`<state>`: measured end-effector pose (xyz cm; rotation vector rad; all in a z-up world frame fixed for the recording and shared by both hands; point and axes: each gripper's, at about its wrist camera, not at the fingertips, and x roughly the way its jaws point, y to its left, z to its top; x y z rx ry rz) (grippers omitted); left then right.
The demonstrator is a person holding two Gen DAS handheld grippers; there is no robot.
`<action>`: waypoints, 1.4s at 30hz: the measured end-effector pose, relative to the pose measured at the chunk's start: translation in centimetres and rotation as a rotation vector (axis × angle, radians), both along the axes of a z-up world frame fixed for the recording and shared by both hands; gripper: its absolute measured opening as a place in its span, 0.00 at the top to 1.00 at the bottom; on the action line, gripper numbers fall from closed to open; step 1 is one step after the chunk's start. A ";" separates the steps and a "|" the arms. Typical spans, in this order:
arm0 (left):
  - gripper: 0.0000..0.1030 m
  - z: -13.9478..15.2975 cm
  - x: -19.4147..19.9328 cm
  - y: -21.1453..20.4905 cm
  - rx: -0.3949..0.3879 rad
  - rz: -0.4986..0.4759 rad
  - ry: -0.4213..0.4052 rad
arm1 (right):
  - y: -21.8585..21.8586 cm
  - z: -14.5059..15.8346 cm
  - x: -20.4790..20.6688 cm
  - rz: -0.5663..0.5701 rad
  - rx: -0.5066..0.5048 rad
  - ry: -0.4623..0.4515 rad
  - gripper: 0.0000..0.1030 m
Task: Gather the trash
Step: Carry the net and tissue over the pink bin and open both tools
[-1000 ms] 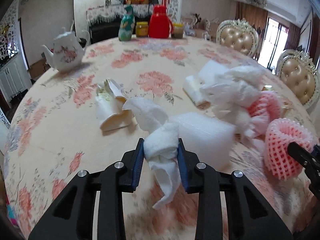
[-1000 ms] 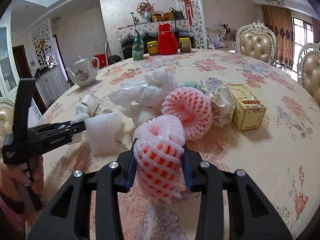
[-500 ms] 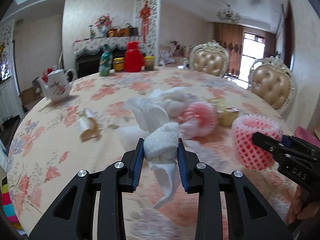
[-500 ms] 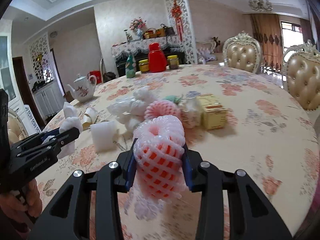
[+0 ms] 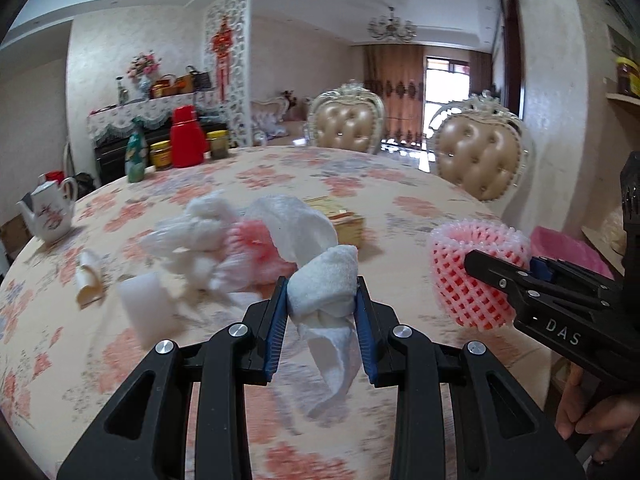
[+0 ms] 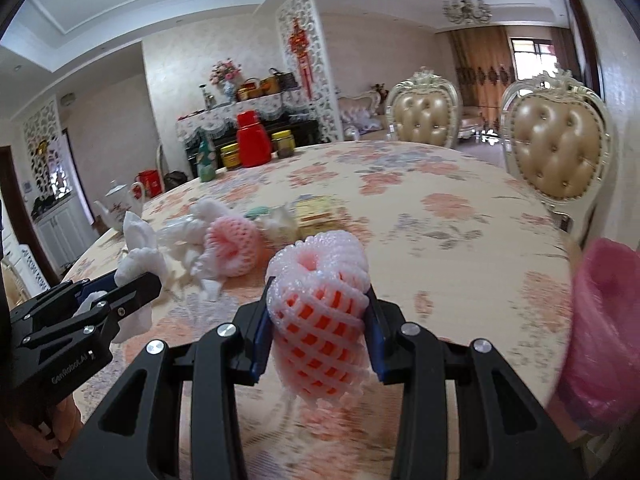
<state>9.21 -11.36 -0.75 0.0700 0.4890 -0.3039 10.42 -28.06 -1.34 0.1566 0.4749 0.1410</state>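
Note:
My left gripper [image 5: 322, 300] is shut on a crumpled white tissue [image 5: 324, 280] and holds it above the floral table [image 5: 400, 196]. My right gripper [image 6: 318, 304] is shut on a pink foam fruit net [image 6: 318, 300], also held above the table; it also shows in the left wrist view [image 5: 472, 272]. A pink trash bag [image 6: 604, 320] hangs at the table's right edge. More trash lies mid-table: white foam wraps [image 5: 192, 236], another pink net [image 6: 230, 244], a white foam block [image 5: 146, 304], a yellow box [image 5: 340, 216].
A teapot [image 5: 48, 212] stands at the left edge. A red thermos [image 5: 186, 136], jars and a green bottle [image 5: 134, 156] stand at the far edge. Two padded chairs [image 5: 480, 160] stand at the right. A crumpled paper cup [image 5: 88, 276] lies at the left.
Both grippers have lifted and pulled back from the trash pile with their loads, swinging right. The pink bag has come into the right wrist view.

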 end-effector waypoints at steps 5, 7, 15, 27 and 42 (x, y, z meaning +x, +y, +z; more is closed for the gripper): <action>0.71 -0.1 0.0 -3.0 0.004 -0.048 -0.004 | -2.5 -0.2 -1.0 -0.048 -0.003 -0.008 0.63; 0.71 -0.1 -0.1 -3.9 0.003 -0.063 -0.008 | -3.7 -0.2 -1.3 -0.071 -0.002 -0.011 0.63; 0.71 -0.1 0.0 -8.1 0.006 -0.144 -0.015 | -7.9 0.2 -3.0 -0.152 -0.003 -0.024 0.63; 0.71 -0.1 0.0 -16.6 -0.023 -0.335 -0.011 | -16.8 -0.2 -7.1 -0.357 0.006 -0.025 0.62; 0.71 -0.3 2.1 -28.9 -0.080 -0.612 0.056 | -27.2 -1.8 -9.4 -0.575 0.018 0.005 0.61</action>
